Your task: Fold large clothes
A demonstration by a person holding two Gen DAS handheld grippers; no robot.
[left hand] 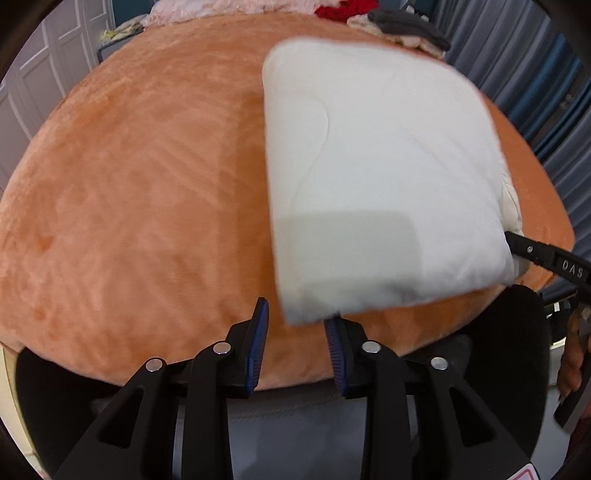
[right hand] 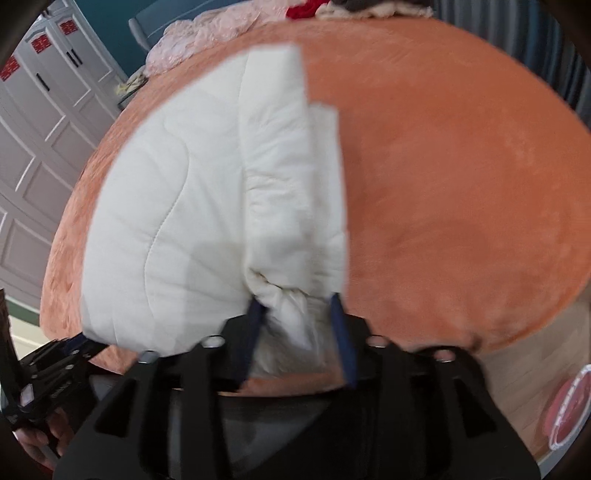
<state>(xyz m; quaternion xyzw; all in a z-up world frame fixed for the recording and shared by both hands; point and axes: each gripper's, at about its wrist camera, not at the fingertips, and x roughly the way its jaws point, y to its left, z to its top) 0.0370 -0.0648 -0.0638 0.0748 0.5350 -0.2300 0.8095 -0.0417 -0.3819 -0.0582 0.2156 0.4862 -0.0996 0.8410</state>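
Note:
A white quilted garment, folded into a thick rectangle, lies on the orange plush bed cover. My left gripper is open, its jaws apart just below the garment's near left corner, holding nothing. My right gripper has its jaws around the bunched near right edge of the garment, with cloth between the blue pads. The right gripper also shows in the left wrist view, at the garment's right edge. The left gripper shows in the right wrist view, at the garment's near left corner.
A pile of clothes, pink, red and dark, lies at the far end of the bed. Grey cabinet doors stand to the left. Blue-grey curtains hang on the right. A red and white round object lies on the floor at right.

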